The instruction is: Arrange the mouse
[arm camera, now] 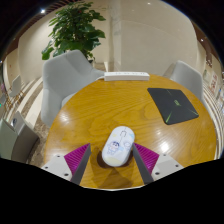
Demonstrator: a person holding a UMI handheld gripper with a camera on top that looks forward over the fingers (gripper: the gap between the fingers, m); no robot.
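A white mouse (117,146) with a faint printed pattern lies on the round wooden table (110,105). It rests on the table between my two fingers, just ahead of their tips, with a gap at each side. My gripper (112,163) is open; its purple pads (78,157) stand apart to the left and right of the mouse. A dark mouse mat (172,104) lies on the table beyond the fingers, to the right.
A white keyboard-like strip (126,75) lies at the table's far edge. Grey chairs stand at the far left (68,75) and far right (186,76). A green plant (75,28) stands behind the left chair.
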